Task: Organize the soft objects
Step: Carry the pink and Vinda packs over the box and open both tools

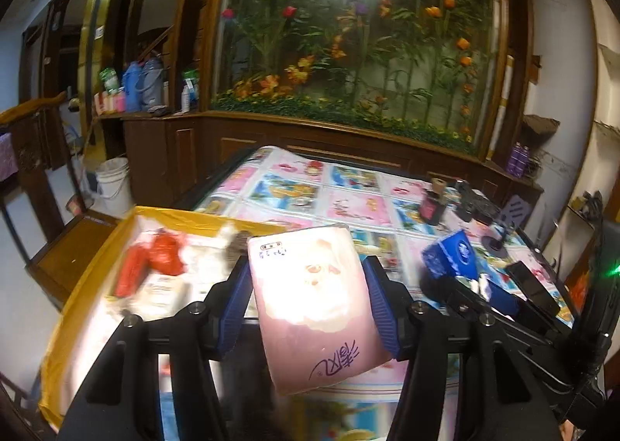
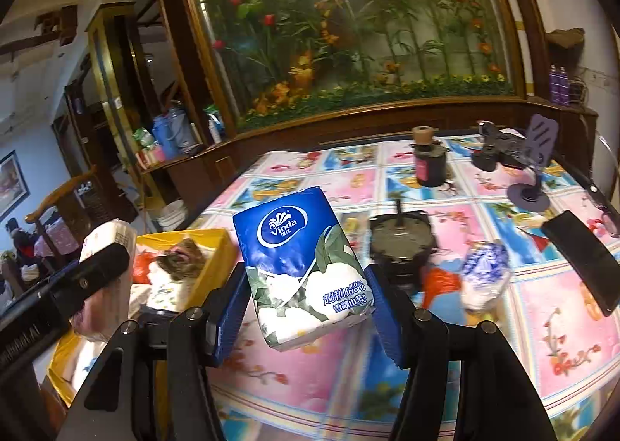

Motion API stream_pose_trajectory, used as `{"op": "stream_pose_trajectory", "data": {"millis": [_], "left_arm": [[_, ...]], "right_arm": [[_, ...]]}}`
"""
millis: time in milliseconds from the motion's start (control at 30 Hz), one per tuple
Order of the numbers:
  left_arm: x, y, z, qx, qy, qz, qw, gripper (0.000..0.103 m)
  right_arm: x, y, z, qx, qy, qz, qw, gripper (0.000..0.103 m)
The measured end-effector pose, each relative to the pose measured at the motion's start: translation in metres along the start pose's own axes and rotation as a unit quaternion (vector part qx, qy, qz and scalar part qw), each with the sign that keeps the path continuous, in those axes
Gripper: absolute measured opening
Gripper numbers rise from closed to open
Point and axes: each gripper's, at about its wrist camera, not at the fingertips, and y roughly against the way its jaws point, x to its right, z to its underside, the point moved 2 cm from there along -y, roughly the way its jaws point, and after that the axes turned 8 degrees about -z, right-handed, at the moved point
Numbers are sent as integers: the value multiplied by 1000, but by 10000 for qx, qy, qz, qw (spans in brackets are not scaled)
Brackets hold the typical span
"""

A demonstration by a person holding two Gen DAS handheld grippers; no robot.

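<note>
2 tongs, each clamped on a tissue pack — left tongs (image 1: 306, 309) pink pack (image 1: 314, 301), right tongs (image 2: 306, 309) blue pack (image 2: 302, 266) — best lowered gently into the yellow bin (image 1: 186, 217), not dropped.

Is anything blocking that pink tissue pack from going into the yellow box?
Nothing visible does. The left gripper holds the pink pack at the yellow box's open edge. The box already holds a red bag and other packs, but free space remains.
</note>
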Motion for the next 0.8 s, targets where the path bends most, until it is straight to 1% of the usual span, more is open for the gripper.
{"op": "stream_pose_trajectory", "data": {"millis": [100, 200, 300, 367, 433, 500, 600, 633, 667, 733, 800], "left_arm": [[-41, -2, -4, -184, 251, -180, 9994, 56], [-77, -10, -2, -345, 386, -525, 9973, 56], [-104, -24, 5, -719, 565, -600, 9940, 56], [-115, -30, 12, -900, 636, -620, 9920, 56], [-122, -34, 18, -1022, 703, -583, 9906, 56], [-127, -34, 23, -1048, 725, -570, 9902, 56], [-132, -34, 28, -1036, 787, -570, 9899, 56], [-133, -33, 29, -1031, 824, -569, 9896, 56], [-135, -33, 30, -1032, 860, -557, 9894, 56], [-136, -34, 30, -1047, 918, -554, 9887, 56], [-135, -34, 30, -1077, 929, -546, 9883, 56]], "right_arm": [[-23, -17, 3, -300, 2, -445, 9986, 64], [-53, -33, 8, -553, 188, -706, 9958, 64], [-87, -50, 11, -774, 395, -969, 9915, 64], [-107, -67, 12, -1000, 446, -1126, 9876, 64], [-122, -82, 15, -1177, 515, -1114, 9854, 64], [-132, -99, 22, -1425, 593, -994, 9830, 64], [-136, -120, 35, -1801, 632, -898, 9775, 65], [-137, -123, 38, -1833, 699, -851, 9769, 65], [-136, -125, 39, -1834, 757, -890, 9761, 65], [-138, -124, 41, -1823, 909, -976, 9742, 68], [-138, -121, 41, -1758, 1026, -991, 9740, 80]]}}
